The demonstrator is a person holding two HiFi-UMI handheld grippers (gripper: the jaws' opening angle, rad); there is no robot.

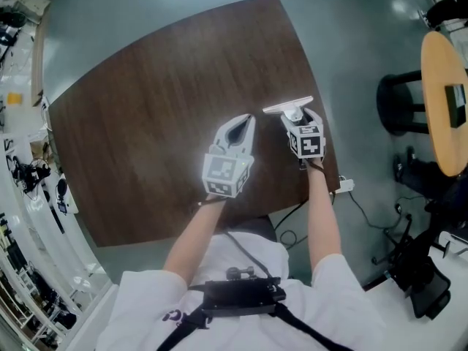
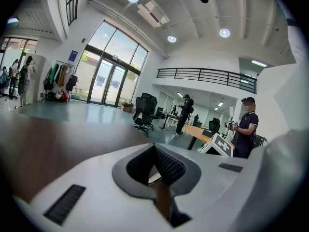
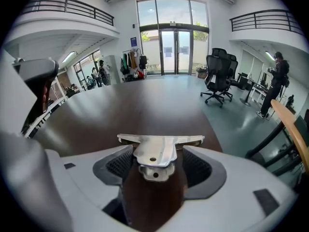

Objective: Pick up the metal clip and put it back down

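Note:
The metal clip (image 1: 288,108) is a silvery spring clamp with a wide flat bar at its front. It sits at the tip of my right gripper (image 1: 295,112), near the right edge of the dark wooden table (image 1: 146,108). In the right gripper view, the clip (image 3: 155,151) lies between the two pads and my right gripper (image 3: 158,153) is shut on its body, with the bar sticking out ahead over the table (image 3: 145,108). My left gripper (image 1: 247,121) hovers just left of it, shut with nothing inside; its pads (image 2: 166,166) meet at the tip.
A black stool (image 1: 398,102) and a round light-wood table (image 1: 443,101) stand to the right of the table, and a cable (image 1: 360,199) runs on the floor. Office chairs (image 3: 217,79) stand farther off. Another person (image 2: 246,129) stands beyond my left gripper.

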